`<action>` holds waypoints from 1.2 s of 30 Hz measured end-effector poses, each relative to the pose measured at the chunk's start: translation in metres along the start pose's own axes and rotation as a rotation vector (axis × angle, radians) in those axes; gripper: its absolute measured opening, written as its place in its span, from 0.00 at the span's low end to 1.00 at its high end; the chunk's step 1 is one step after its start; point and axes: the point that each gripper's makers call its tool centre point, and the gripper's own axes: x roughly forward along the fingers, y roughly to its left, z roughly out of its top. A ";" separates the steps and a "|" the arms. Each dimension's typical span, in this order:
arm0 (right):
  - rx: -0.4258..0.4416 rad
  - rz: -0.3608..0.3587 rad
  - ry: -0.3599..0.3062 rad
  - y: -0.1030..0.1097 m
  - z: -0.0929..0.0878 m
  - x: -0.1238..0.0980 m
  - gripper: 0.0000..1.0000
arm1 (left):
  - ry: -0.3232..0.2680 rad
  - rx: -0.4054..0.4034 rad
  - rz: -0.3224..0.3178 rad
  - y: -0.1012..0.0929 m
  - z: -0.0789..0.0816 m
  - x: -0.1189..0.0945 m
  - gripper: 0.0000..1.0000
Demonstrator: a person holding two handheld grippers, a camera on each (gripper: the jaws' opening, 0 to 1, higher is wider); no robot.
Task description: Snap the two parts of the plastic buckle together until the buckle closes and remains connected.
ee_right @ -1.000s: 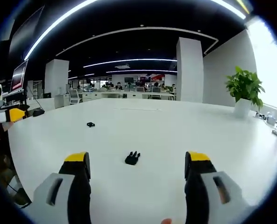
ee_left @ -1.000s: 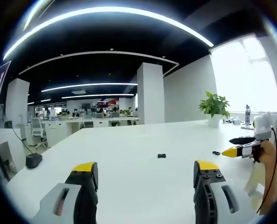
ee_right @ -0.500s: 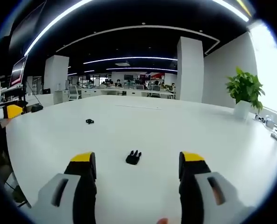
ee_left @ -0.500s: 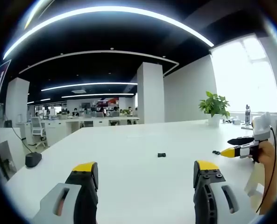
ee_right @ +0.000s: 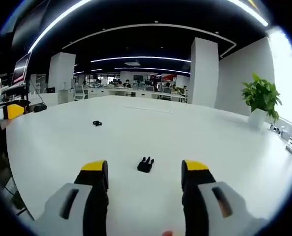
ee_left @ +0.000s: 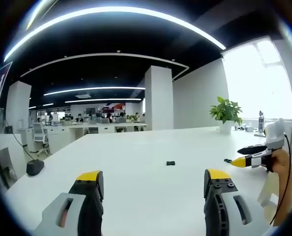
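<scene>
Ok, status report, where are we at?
Both grippers open, left, right. Pronged half lies between right's jaws, ungripped. Other half apart on table. Nothing in the way.

Your left grey, yellow-tipped two-jaw gripper (ee_left: 152, 178) hangs low with jaws spread wide. Your right grey, yellow-tipped gripper (ee_right: 144, 168) likewise has parted jaws, set somewhat narrower.

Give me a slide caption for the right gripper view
Open right gripper lined up on the pronged buckle part, the other buckle part lying farther off on the white table.
</scene>
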 end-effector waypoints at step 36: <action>-0.125 -0.110 -0.044 0.009 0.016 0.011 0.37 | -0.006 0.005 -0.005 -0.002 0.005 -0.001 0.85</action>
